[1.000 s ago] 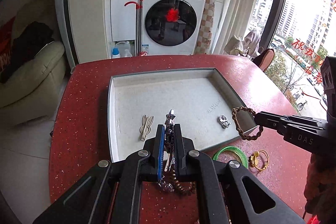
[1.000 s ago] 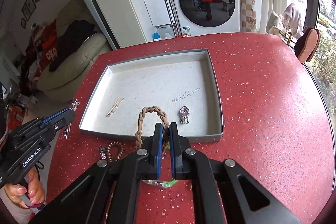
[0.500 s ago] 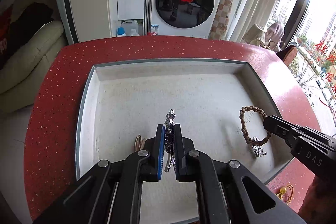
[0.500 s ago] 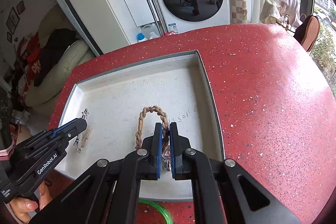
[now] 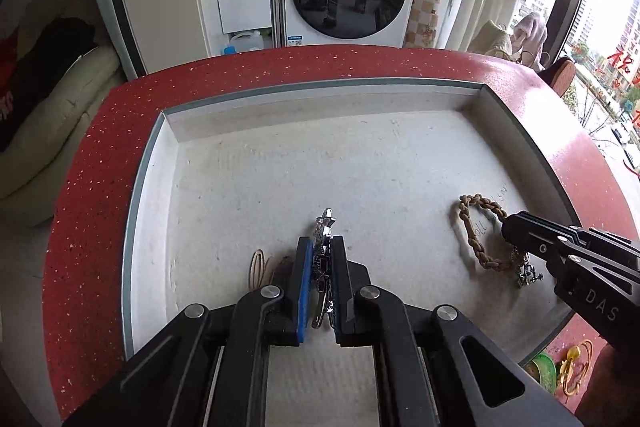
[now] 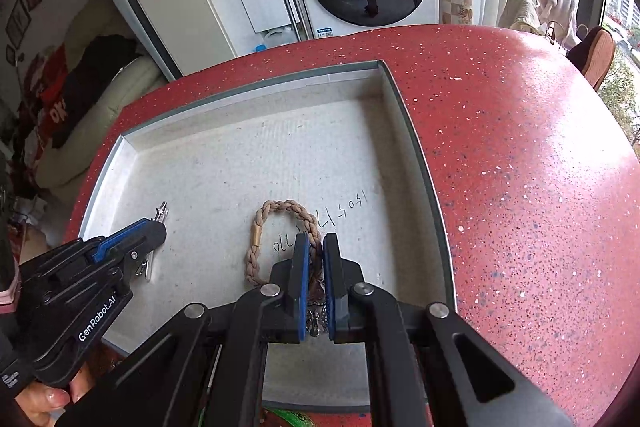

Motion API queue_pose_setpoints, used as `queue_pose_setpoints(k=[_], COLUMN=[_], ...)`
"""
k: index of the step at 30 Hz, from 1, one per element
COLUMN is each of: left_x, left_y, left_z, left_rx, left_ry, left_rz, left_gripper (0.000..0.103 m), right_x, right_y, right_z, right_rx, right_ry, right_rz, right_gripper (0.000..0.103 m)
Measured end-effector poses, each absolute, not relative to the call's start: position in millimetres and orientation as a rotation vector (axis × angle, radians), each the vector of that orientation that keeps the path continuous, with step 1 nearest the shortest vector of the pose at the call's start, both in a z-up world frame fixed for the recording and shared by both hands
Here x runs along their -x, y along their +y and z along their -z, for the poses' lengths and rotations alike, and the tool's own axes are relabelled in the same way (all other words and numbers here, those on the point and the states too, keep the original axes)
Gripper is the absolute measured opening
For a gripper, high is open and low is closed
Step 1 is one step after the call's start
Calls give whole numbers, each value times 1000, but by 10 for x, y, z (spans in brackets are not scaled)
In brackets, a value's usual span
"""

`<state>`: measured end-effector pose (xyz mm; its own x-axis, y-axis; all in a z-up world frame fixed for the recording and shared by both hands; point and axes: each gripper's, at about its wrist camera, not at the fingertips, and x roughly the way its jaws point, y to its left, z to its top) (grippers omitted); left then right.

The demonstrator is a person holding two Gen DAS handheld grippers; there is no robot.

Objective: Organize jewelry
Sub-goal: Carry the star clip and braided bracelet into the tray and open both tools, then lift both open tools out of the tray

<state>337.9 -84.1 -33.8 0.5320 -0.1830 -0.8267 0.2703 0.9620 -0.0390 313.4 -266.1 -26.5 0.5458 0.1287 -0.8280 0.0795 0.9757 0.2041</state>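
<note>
Compared with a second earlier, both grippers had dropped from the tray's near edge to low over the floor of the grey tray [image 5: 144,187] on the red counter [image 5: 88,187]. On the left, the left gripper [image 5: 320,247] stayed pinched on the sparkly silver clip [image 5: 325,223], which now hovered just beside the pale hairpin [image 5: 258,267] already lying in the tray. Over on the right, the right gripper [image 6: 316,247] stayed clamped on the braided rope bracelet [image 6: 260,235], whose loop had gone from hanging over the rim to lying on the tray floor, near the scribbled writing.
</note>
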Motion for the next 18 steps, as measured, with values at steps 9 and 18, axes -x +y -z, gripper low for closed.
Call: queue_pose_setpoints(k=[9,18], left_x=[-3321,-3276], left_y=[-797,-690], left_z=[236,47], left_rx=[-93,-60], left_ry=[956,909], left_rz=[253,251], left_gripper=[27,27], right_x=[-3010,-2702], right_y=[-2626,-2596], right_z=[122,-189], right_rx=[-236,-269], right_ry=[949,862], right_rz=[-46,-68], right_gripper=[41,49])
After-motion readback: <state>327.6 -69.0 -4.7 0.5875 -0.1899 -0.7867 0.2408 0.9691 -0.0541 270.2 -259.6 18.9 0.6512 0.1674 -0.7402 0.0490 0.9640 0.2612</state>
